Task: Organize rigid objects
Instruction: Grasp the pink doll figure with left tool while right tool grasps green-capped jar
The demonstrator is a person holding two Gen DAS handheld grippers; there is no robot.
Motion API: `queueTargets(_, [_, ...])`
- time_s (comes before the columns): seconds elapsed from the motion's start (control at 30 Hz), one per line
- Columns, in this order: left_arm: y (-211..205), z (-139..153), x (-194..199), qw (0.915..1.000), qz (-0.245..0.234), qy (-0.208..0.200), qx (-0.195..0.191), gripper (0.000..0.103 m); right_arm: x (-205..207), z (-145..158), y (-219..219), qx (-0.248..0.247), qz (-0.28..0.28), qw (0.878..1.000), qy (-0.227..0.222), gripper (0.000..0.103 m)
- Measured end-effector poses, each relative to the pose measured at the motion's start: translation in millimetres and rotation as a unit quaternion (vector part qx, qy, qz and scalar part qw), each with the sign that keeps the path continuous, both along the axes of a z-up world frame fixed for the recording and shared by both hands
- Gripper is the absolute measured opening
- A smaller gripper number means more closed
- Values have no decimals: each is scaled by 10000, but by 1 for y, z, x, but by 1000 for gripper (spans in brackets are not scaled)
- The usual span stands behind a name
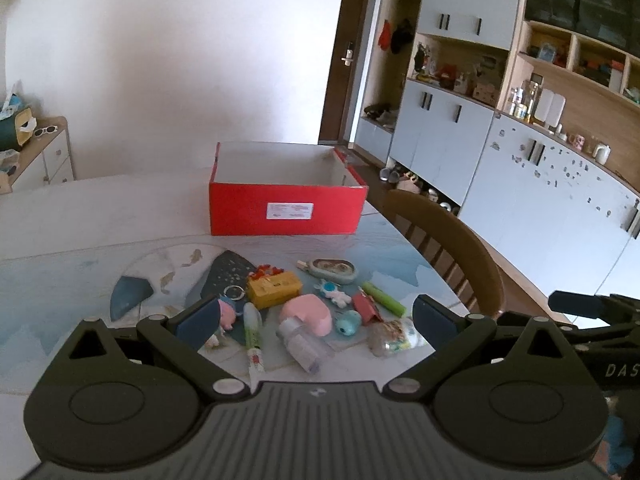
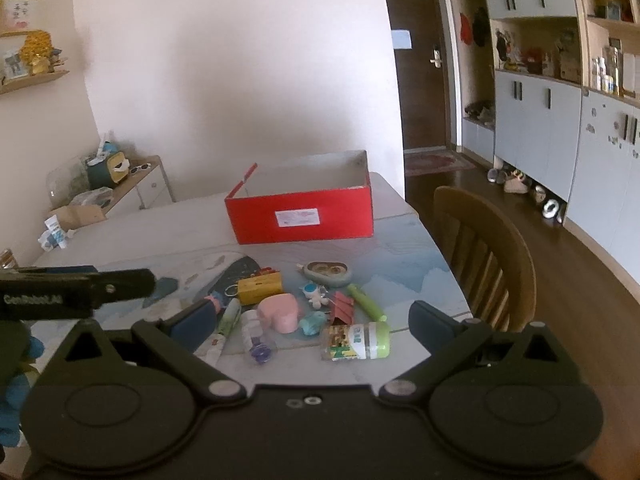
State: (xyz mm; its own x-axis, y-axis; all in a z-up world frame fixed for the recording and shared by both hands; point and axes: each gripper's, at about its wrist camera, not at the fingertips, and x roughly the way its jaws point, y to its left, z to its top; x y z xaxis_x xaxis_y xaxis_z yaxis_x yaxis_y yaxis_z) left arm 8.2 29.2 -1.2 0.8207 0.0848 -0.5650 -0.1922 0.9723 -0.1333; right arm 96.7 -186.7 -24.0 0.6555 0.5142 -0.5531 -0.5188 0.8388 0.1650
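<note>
Both pairs of fingers spread and empty above a scatter of small rigid things on the desk.

The left gripper (image 1: 316, 316) and right gripper (image 2: 312, 320) hang released at lower frame. The other tool's body reads "DAS" at the left view's right edge and "GenRobot.AI" at the right view's left edge. The open red cardboard box (image 1: 286, 210) sits mid-frame bearing a white label (image 2: 298, 217), its print too small to read. Below it lie a yellow rectangular block (image 1: 274, 289), a pink heart-shaped case (image 2: 280, 312) and a clear green-capped jar (image 2: 356, 341) on the pale blue patterned desk (image 1: 60, 280). A wooden chair (image 2: 484, 256) stands at right, grey-white cupboards (image 1: 540, 184) behind.
</note>
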Motion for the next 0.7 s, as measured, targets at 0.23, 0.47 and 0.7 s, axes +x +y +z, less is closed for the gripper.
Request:
queueTargets(0.23, [45, -26, 35, 9999, 115, 42, 17, 103, 31, -22, 12, -159, -11, 9998, 155, 102])
queueTargets(0.47, [86, -71, 75, 9985, 313, 440, 63, 103, 60, -54, 23, -444, -136, 9978, 463, 100])
queueTargets(0.7, [116, -111, 103, 9963, 383, 770, 89, 103, 85, -90, 38, -723, -205, 9942, 775, 98])
